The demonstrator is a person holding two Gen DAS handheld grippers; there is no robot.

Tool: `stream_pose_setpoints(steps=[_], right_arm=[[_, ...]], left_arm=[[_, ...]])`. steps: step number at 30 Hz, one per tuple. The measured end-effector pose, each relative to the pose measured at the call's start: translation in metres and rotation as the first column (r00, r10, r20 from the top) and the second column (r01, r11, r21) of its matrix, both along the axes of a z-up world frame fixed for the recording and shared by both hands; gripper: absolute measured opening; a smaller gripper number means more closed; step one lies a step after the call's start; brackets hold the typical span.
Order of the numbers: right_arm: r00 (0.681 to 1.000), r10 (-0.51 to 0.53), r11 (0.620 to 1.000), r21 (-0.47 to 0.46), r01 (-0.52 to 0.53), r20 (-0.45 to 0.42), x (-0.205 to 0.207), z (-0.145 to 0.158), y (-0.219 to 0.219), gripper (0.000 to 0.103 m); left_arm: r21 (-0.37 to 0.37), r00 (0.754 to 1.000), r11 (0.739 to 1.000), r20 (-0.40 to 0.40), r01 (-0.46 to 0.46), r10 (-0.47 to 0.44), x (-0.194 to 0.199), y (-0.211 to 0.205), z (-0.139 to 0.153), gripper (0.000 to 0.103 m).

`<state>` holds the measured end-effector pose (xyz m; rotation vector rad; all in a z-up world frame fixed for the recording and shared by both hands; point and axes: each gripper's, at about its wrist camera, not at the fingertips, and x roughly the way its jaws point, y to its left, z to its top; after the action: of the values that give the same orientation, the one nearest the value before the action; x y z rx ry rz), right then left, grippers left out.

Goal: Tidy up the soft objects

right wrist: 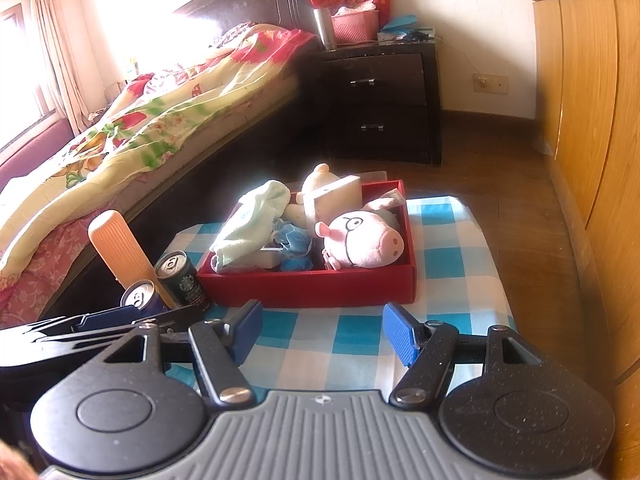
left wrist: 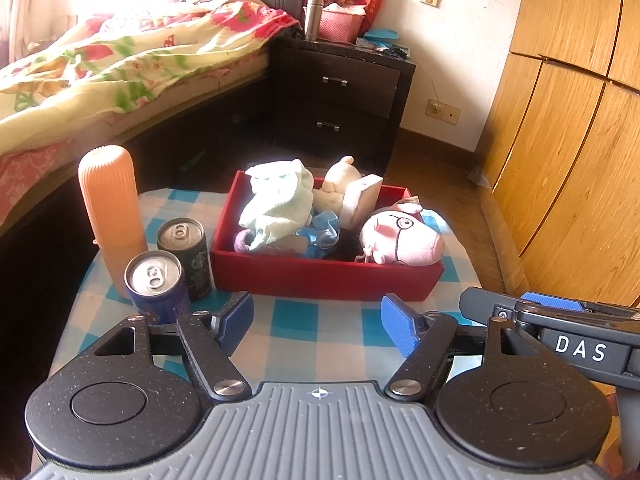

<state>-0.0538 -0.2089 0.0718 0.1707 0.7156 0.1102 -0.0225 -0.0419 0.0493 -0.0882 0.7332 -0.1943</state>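
A red box stands on a small table with a blue-and-white checked cloth. In the box lie a pale green towel, a pink pig plush, a cream plush, a beige block and a blue mesh sponge. My left gripper is open and empty, just in front of the box. My right gripper is open and empty, beside it, also short of the box.
An orange ribbed bottle, a green can and a blue can stand left of the box. A bed, a dark nightstand and a wooden wardrobe surround the table.
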Motion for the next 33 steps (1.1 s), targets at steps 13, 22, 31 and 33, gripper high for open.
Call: stream_pose_setpoints(steps=[13,22,31,33], right_arm=[[1.000,-0.007,1.000,0.001,0.007,0.010,-0.002,0.003,-0.002,0.046],[0.999,-0.009,0.999,0.044,0.007,0.043,-0.009,0.009,-0.009,0.051],[0.995,-0.028,0.996,0.082,0.020,0.099,-0.018,0.019,-0.016,0.055],[0.995,-0.036,0.996,0.086,0.028,0.092,-0.018,0.017,-0.019,0.056]], left_arm=[[-0.020,1.000,1.000,0.012,0.000,0.000,-0.002,0.002,0.001,0.074],[-0.083,0.999,0.996,0.033,0.017,-0.014,-0.003,0.009,0.004,0.084],[-0.137,0.998,0.990,0.059,0.026,-0.018,-0.004,0.018,0.007,0.098],[-0.094,0.997,0.995,0.074,0.018,-0.011,-0.005,0.015,0.006,0.098]])
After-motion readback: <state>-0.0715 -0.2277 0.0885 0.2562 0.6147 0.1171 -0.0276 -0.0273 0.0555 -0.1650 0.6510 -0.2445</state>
